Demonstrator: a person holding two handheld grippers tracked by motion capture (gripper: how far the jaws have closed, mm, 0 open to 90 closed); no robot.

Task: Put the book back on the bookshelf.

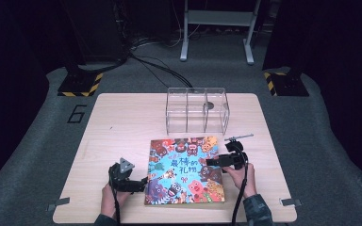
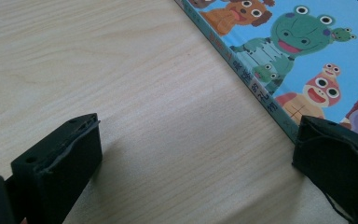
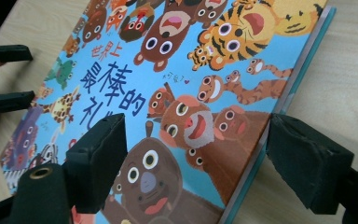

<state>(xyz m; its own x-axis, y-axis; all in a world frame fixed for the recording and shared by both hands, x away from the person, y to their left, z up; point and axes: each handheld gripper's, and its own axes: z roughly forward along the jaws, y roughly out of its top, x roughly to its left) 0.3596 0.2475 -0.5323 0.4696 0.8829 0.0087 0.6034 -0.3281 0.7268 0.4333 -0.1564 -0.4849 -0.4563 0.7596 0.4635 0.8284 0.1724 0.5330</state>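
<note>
A picture book (image 1: 186, 169) with cartoon animals on a blue cover lies flat on the wooden table (image 1: 122, 122). My left gripper (image 1: 143, 182) rests low on the table by the book's left spine edge. In the left gripper view it (image 2: 196, 144) is open wide over bare wood, its right jaw against the spine of the book (image 2: 298, 42). My right gripper (image 1: 213, 162) is at the book's right edge. In the right gripper view it (image 3: 196, 144) is open and straddles that edge, one jaw over the cover (image 3: 191, 70), the other beside it. The left gripper (image 3: 16, 77) shows across the book.
A clear plastic box (image 1: 197, 110) with three compartments stands behind the book; a small dark round thing (image 1: 209, 104) lies in or behind it. Bare tabletop lies to the left (image 1: 118, 136). Striped stand feet (image 1: 78, 87) and cables sit on the floor beyond.
</note>
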